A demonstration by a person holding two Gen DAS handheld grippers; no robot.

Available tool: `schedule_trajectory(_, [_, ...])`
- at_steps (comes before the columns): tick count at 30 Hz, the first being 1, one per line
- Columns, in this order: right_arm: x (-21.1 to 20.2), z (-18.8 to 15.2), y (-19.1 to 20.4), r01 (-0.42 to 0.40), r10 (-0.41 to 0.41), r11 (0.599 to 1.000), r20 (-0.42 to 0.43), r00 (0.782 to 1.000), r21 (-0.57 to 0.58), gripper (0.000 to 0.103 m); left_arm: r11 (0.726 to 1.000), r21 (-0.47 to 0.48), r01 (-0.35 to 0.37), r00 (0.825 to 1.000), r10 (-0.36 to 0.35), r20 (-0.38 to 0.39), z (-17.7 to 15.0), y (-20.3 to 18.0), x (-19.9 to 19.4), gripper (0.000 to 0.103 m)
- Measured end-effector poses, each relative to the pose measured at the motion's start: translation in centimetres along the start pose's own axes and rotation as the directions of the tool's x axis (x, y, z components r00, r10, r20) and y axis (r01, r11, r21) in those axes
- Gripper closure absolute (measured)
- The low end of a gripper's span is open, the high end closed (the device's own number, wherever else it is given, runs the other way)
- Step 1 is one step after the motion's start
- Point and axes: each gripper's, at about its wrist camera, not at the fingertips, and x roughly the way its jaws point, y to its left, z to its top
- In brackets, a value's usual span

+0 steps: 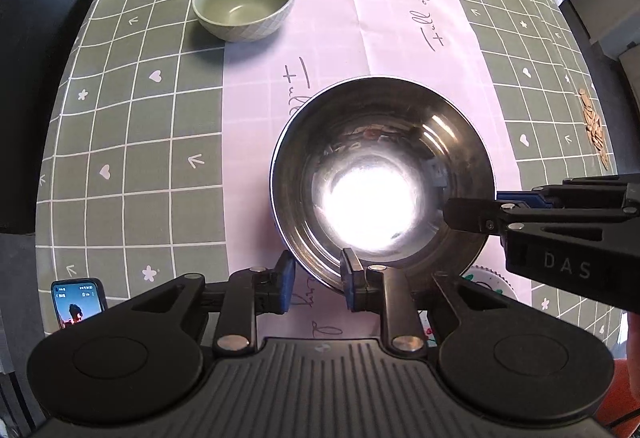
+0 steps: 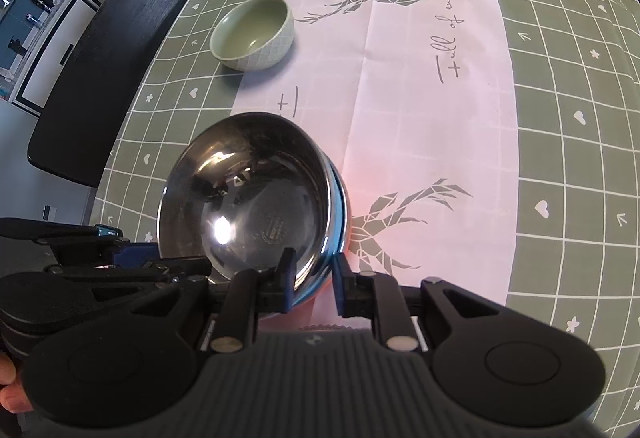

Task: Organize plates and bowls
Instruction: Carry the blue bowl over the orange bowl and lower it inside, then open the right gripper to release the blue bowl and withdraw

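A steel bowl [image 1: 380, 178] sits near the table's front over a white patterned plate [image 1: 490, 280], of which only an edge shows. My left gripper [image 1: 318, 286] straddles the bowl's near rim, one pad inside and one outside, with a gap between them. My right gripper [image 2: 312, 278] straddles the bowl's [image 2: 248, 206] right rim the same way, jaws apart; it also shows in the left wrist view [image 1: 472, 212]. A green ceramic bowl [image 1: 244, 6] stands upright farther back on the left, also in the right wrist view [image 2: 254, 32].
The table has a green checked cloth [image 1: 132, 142] with a pink runner [image 2: 432, 110]. A phone [image 1: 78, 302] lies at the near left edge. Dark chairs [image 2: 104, 70] stand along the left side. Seeds [image 1: 594, 126] lie at the right edge.
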Motion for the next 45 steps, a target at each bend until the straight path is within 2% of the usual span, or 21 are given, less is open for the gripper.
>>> schedule_trajectory(7, [-0.5,-0.1,0.3,0.012,-0.011,1.0,0.02,1.0,-0.027,0.08,1.0,0.011,0.002,1.0,-0.003,0.023,0.0,0.2,-0.6,0.075])
schedule_trajectory(9, [-1.0,0.0,0.2,0.027,-0.025,0.999,0.039,0.999,-0.037,0.073,1.0,0.012,0.001,0.999,-0.002,0.041,0.0,0.3,-0.9,0.075])
schedule_trajectory(13, [-1.5,0.1,-0.1,0.051,-0.047,0.998,0.069,0.997,-0.048,0.072,1.0,0.007,0.016,0.997,-0.017,0.08,-0.1,0.9,-1.4,0.075])
schedule_trajectory(18, [-1.3,0.1,-0.8,0.038,-0.036,0.999,0.09,0.995,-0.03,0.086,1.0,0.003,0.026,0.992,-0.027,0.12,-0.1,1.4,-1.8,0.075])
schedule_trajectory(21, [-1.1,0.2,-0.8,0.021,-0.019,0.999,0.095,0.995,-0.024,0.097,0.999,0.019,0.027,0.991,-0.029,0.132,-0.2,1.2,-2.0,0.079])
schedule_trajectory(29, [-0.9,-0.2,-0.6,0.029,-0.024,0.999,0.118,0.993,-0.041,0.099,0.999,0.022,0.041,0.986,-0.044,0.162,-0.4,1.6,-2.4,0.08])
schedule_trajectory(31, [-1.3,-0.2,-0.7,0.013,-0.009,0.999,0.126,0.992,-0.034,0.095,0.998,0.026,0.052,0.981,-0.056,0.185,-0.6,1.7,-3.0,0.08])
schedule_trajectory(36, [-3.3,-0.7,-0.1,0.002,0.012,0.997,0.198,0.98,-0.074,0.09,0.997,0.072,0.04,0.961,-0.058,0.27,-1.4,1.4,-5.1,0.08])
schedule_trajectory(37, [-3.7,-0.8,0.0,0.002,0.016,0.996,0.213,0.977,-0.084,0.087,0.997,0.075,0.034,0.956,-0.054,0.288,-1.6,1.4,-5.4,0.08])
schedule_trajectory(39, [-4.5,-1.0,0.4,0.003,0.022,0.995,0.245,0.969,-0.101,0.074,0.997,0.075,0.01,0.944,-0.034,0.327,-2.0,1.3,-6.1,0.08])
schedule_trajectory(41, [-5.2,-1.2,0.7,0.0,0.034,0.993,0.28,0.959,-0.12,0.073,0.997,0.078,-0.018,0.929,-0.013,0.37,-2.4,1.3,-6.7,0.08])
schedule_trajectory(45, [-6.1,-1.4,1.0,-0.011,0.062,0.989,0.344,0.937,-0.148,0.066,0.989,0.109,-0.1,0.879,0.037,0.475,-3.2,1.3,-7.7,0.076])
